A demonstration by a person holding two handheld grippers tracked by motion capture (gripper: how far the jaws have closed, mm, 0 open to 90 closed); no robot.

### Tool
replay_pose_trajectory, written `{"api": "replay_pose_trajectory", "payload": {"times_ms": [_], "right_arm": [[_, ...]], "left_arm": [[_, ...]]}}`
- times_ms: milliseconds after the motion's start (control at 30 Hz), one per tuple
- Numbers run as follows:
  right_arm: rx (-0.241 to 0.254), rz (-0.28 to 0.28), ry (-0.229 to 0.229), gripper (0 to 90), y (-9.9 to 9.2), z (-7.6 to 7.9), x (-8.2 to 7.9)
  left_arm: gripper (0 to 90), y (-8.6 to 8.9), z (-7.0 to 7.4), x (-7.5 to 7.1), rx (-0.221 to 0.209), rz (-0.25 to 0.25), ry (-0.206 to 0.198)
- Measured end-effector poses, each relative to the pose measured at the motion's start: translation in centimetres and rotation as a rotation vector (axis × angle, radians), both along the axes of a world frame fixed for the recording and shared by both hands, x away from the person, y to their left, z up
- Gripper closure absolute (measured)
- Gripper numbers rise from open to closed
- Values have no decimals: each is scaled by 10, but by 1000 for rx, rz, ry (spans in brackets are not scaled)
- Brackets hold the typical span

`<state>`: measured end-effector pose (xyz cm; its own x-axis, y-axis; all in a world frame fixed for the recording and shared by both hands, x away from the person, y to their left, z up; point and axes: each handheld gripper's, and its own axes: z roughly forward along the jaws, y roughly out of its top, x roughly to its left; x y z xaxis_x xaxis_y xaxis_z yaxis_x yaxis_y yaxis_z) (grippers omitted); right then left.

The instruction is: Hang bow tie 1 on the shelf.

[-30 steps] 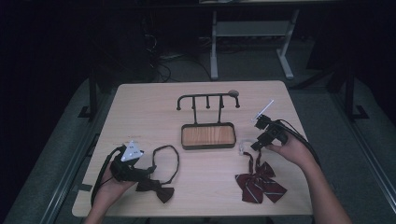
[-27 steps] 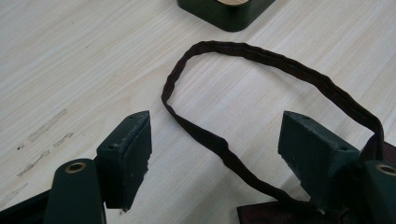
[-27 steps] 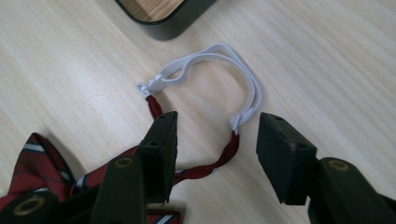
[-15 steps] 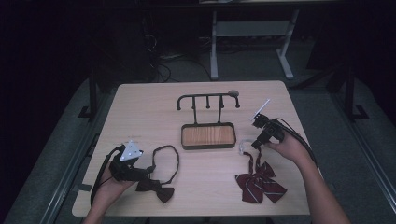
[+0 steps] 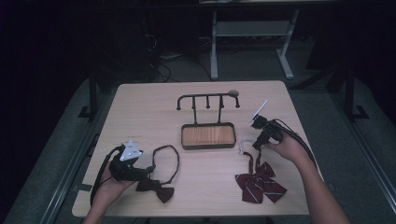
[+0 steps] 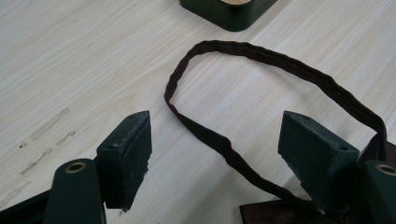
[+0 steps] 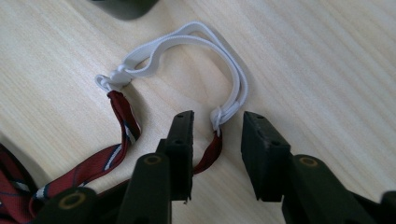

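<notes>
The right gripper has just been narrowing its jaws around the red striped bow tie, whose white elastic loop is arching away ahead of the jaws; the pads are not yet pressing on the strap between them. The tie's long axis is running back toward the hand. The left gripper is standing wide, unclenched, over the dark brown bow tie, its strap looping ahead of it.

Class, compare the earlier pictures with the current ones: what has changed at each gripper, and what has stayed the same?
The right gripper has just been closing its fingers around the red striped bow tie's white elastic loop, where it joins the red strap; gaps remain, so nothing is gripped yet. The left gripper stays open over the dark bow tie's strap. Both ties, stand and table are unchanged.
</notes>
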<state>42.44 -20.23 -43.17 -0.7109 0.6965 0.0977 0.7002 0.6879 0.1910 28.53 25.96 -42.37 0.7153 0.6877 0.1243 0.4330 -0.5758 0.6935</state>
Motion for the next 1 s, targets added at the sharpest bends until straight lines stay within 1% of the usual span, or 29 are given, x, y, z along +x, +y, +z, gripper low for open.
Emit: {"api": "replay_pose_trajectory", "payload": {"times_ms": [100,167,267,300,333,367,433,600,700,833,1000], "right_arm": [[-10,2,1,678,2,-1,-1],[-19,13,-2,690,3,-1,0],[-41,10,-4,706,6,-2,-2],[-50,21,-16,712,7,-3,-2],[-50,21,-16,712,7,-3,-2],[-71,33,-32,734,9,-3,-3],[-80,34,-31,753,9,-4,-3],[-92,38,-34,782,10,-5,-3],[-100,38,-31,783,11,-6,-3],[-112,41,-39,806,12,-7,-3],[-113,38,-32,830,11,-7,-3]], "left_arm": [[263,0,0,0,-1,1,0],[263,0,0,0,-2,1,-1],[263,0,0,0,-4,0,-1],[263,0,1,0,-5,0,0],[263,0,1,0,-5,0,0],[263,0,0,0,-6,1,-1],[263,0,0,0,-5,1,-1],[263,0,1,0,-8,1,-1],[263,0,1,0,-9,0,0],[263,1,1,0,-10,0,0],[263,1,1,0,-9,1,-1]]}}
